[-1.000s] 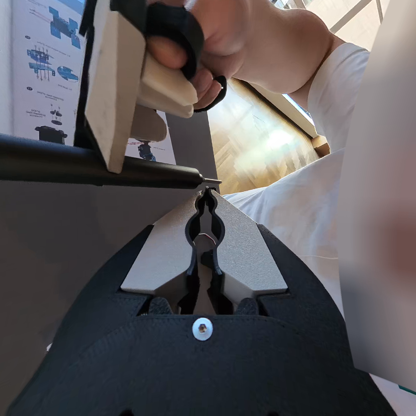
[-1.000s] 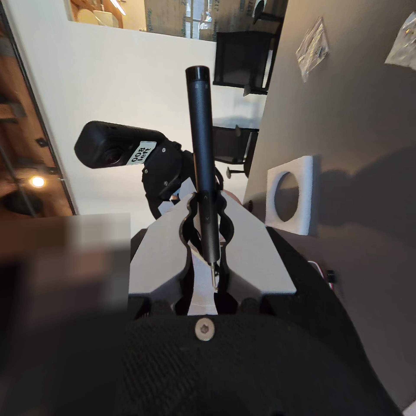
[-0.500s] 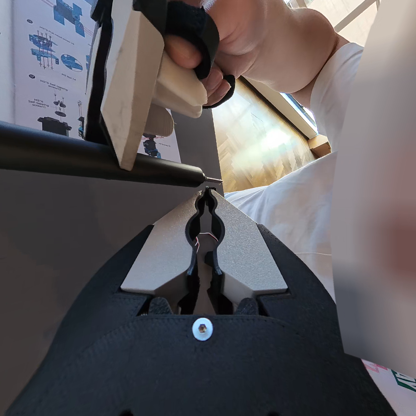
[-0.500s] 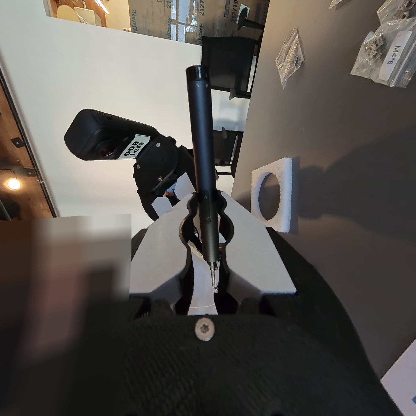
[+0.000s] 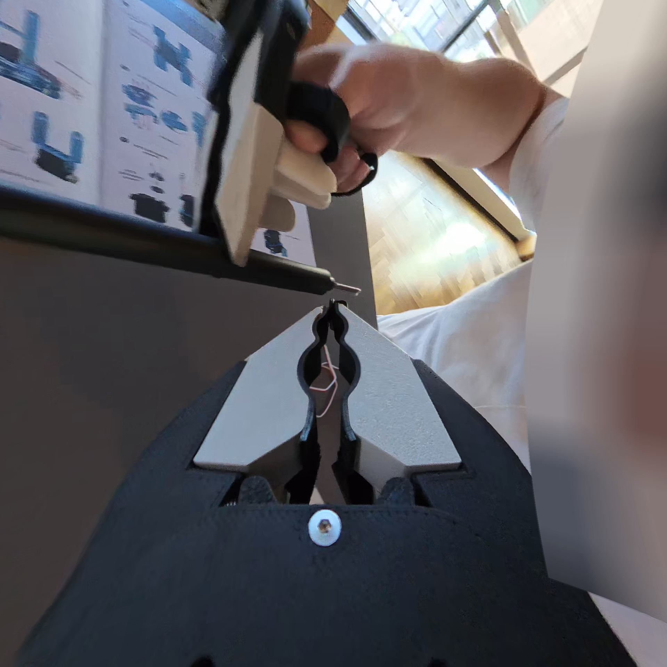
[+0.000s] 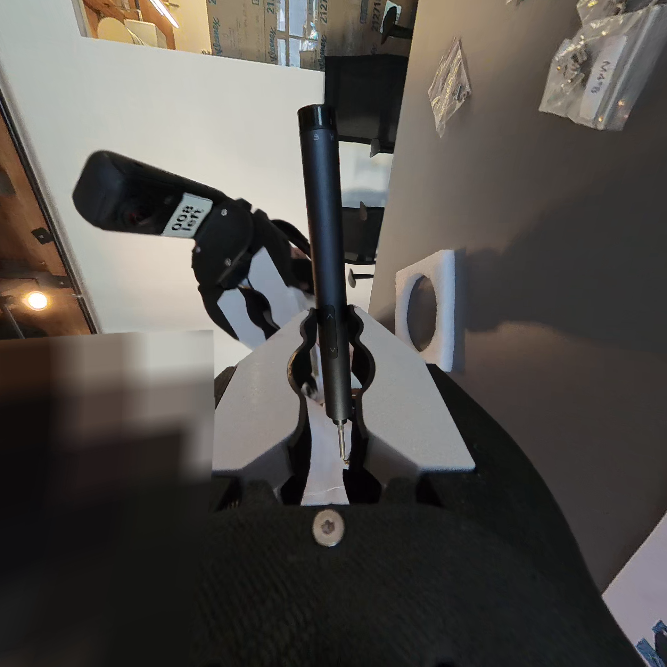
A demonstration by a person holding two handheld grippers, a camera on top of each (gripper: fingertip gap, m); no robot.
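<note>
Right wrist view shows the right gripper (image 6: 330, 325) with its fingers pinching a slim dark electric screwdriver (image 6: 323, 234); the tool stands along the fingers, its capped end pointing far and its thin metal bit (image 6: 343, 445) pointing near, down between the finger bases; to the right lies the grey table (image 6: 541, 252), carrying a white foam square with a round hole (image 6: 444, 310) just beside the fingers, and farther off clear bags of small hardware (image 6: 606, 75); a white printed sheet (image 6: 642, 595) sits at the near right corner; to the left the left gripper (image 6: 252, 317) shows, with a black camera (image 6: 140, 205) mounted on it; left wrist view shows the left gripper (image 5: 332, 310) with its fingers pressed together on something small and dark at their tips, too small to identify; thin wires (image 5: 325, 382) show in the gap behind them; the screwdriver (image 5: 144, 245) crosses from the left, its bit (image 5: 346, 288) just above the tips and apart from them; a hand (image 5: 415, 108) grips the right gripper's handle; printed instruction sheets (image 5: 90, 108) lie on the table (image 5: 108, 361) beyond.
</note>
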